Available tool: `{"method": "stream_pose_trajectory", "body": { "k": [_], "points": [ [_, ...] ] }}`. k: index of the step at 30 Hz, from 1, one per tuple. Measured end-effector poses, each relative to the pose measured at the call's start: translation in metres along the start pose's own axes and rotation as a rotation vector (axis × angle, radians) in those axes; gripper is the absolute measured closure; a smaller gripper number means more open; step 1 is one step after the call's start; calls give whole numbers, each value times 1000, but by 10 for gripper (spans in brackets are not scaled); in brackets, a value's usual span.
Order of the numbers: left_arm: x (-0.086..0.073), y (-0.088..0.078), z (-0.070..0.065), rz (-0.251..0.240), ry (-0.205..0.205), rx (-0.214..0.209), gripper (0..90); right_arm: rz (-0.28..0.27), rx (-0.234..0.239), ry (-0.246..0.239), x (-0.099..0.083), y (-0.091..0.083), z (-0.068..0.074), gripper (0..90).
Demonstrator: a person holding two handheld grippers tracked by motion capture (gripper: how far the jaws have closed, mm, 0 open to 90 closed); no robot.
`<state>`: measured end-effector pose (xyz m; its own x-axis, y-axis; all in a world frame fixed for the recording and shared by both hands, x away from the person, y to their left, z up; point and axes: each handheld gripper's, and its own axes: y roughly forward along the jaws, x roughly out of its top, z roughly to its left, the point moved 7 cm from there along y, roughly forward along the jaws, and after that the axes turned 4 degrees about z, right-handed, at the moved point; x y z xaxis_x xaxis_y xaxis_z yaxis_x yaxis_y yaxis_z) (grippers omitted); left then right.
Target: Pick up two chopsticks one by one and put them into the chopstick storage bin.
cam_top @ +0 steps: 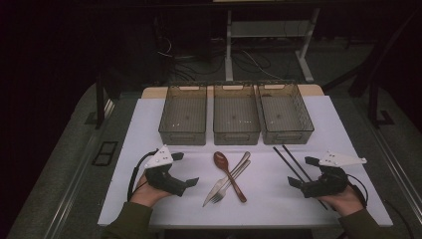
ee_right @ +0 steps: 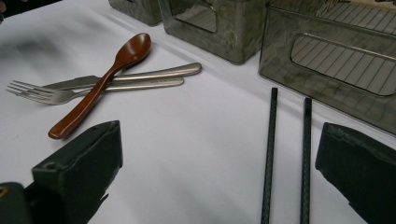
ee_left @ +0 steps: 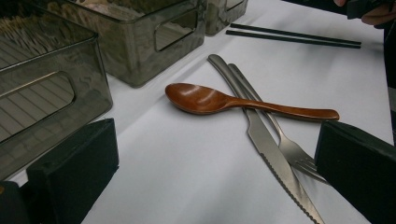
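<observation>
Fingers on both grippers are spread wide with nothing in them. The left gripper (cam_top: 181,169) sits near-left on the white surface (cam_top: 149,119), the right gripper (cam_top: 302,172) near-right, just beside the two black chopsticks (cam_top: 293,164). Between them a wooden spoon (cam_top: 228,174) lies crossed over a knife (cam_top: 226,180) and fork (cam_top: 233,180). Three smoky bins (cam_top: 236,115) line up on the far side.
</observation>
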<state>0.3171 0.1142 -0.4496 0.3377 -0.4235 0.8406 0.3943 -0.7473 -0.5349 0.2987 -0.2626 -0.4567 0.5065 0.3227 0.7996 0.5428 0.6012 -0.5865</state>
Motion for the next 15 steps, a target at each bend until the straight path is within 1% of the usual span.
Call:
{"method": "stream_pose_trajectory", "body": {
  "k": [4,12,15],
  "points": [
    [0,1,1,-1,-4,0,0,-1,0,-3,1,-1,0,2],
    [0,0,2,3,-12,4,0,-8,-2,13,4,-4,-3,2],
    [-1,-1,2,1,-11,3,0,1,-8,14,6,-4,-6,2]
  ]
}}
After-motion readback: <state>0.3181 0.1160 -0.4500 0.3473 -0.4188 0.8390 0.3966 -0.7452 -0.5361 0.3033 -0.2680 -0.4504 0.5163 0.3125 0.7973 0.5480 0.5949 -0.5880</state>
